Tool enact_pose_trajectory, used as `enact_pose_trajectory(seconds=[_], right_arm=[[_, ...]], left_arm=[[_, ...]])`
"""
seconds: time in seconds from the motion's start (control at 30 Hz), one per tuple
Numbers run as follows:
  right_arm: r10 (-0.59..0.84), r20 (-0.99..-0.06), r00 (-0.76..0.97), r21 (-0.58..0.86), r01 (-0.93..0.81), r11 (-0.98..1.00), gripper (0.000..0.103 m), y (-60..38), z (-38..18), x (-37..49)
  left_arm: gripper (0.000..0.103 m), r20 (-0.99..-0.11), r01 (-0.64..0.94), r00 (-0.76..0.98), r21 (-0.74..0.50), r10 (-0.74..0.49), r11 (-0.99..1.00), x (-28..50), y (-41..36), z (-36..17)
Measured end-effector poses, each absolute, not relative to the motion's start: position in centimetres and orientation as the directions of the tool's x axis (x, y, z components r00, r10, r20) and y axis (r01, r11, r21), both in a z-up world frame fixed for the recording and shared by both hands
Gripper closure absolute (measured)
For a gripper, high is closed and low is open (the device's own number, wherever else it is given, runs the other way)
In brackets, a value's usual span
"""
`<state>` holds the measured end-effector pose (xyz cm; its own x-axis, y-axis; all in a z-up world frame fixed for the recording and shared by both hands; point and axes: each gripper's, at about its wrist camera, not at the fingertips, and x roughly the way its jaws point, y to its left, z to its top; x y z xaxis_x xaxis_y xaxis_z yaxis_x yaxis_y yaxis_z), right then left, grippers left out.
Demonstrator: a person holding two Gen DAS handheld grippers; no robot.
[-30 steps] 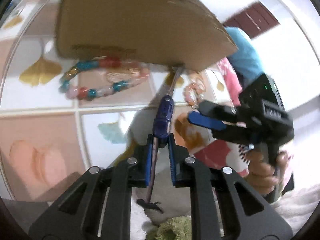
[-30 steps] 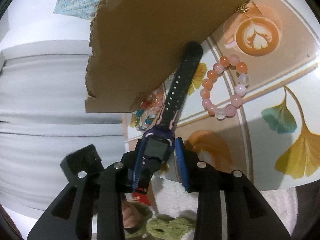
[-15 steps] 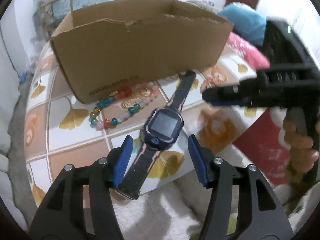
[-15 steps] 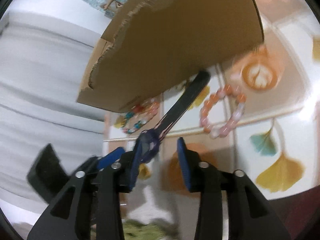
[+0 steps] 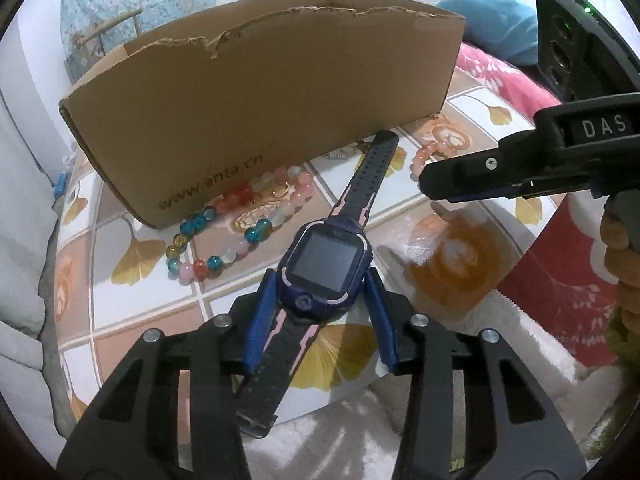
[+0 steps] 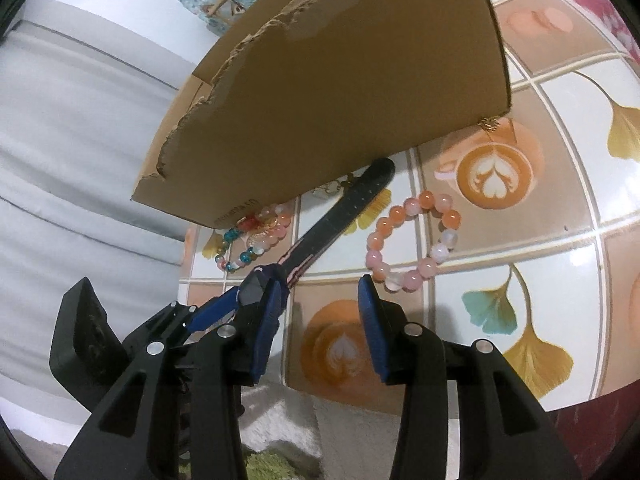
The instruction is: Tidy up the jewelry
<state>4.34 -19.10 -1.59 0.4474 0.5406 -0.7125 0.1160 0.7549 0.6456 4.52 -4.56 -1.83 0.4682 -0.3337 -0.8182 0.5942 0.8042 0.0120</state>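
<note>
Patterned with ginkgo leaves and latte cups, the glossy tiled table (image 5: 132, 280) carries everything, and the cardboard box (image 5: 280, 92) standing on it is the landmark. Open at the top with a torn rim, this box walls off the far side of the table in both views.

Just in front of the box's near wall lies the multicoloured bead bracelet (image 5: 236, 232), one part of its loop touching or tucked right under the box's lower edge. To the right of that bracelet, the dark blue smartwatch (image 5: 326, 262) stretches away from the box: the tip of its far strap reaches the foot of the box, its face lies nearer the table's front edge, and its near strap juts past that edge. A small gold trinket (image 5: 340, 154) rests against the box's base beside the strap tip. Further right of the box's corner sits the pink-and-orange bead bracelet (image 6: 414, 242), apart from the watch.

Either side of the watch face stand the blue pads of the left gripper (image 5: 322, 322), spread apart, with gaps showing between pads and case. From the right, the right gripper (image 6: 318, 330) hangs above the table, its jaws likewise wide with nothing between them.

Bare tiles lie between the watch and the pink bracelet. Beyond the front edge, pale fleecy fabric (image 5: 344, 440) lies below.
</note>
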Motion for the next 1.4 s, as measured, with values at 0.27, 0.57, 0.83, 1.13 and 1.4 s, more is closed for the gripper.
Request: enact_pose_trajectory(seconds=[0.27,0.57,0.83,1.13,1.4], right_arm=[[0.573,-0.698,0.430,0.671,0.112,0.733,0.063,-19.8,-1.9,3.0],[0.762,-0.539,0.359,0.841,0.178,0.511,0.063,-18.0,-5.4,0.9],[0.749,-0.542,0.381,0.840,0.218,0.497,0.063,-17.7,-5.6,0.9],[0.740,-0.551,0.386,0.835,0.265,0.483,0.063,-17.6,-5.4,-0.5],[0.708,-0.587,0.391,0.809,0.309,0.500,0.064,-17.1,-6.2,-0.6]], left_arm=[[0.061,-0.808,0.633,0.463,0.014,-0.364,0.774,2.6,-3.0,-1.8],[0.061,-0.807,0.656,0.426,-0.036,-0.409,0.754,0.3,-1.1,-1.4],[0.062,-0.794,0.674,0.386,-0.105,-0.470,0.731,-1.5,-0.7,-1.3],[0.063,-0.802,0.661,0.358,-0.144,-0.478,0.737,-3.2,0.5,-2.3],[0.063,-0.789,0.656,0.370,-0.152,-0.491,0.739,-4.4,1.7,-2.2]])
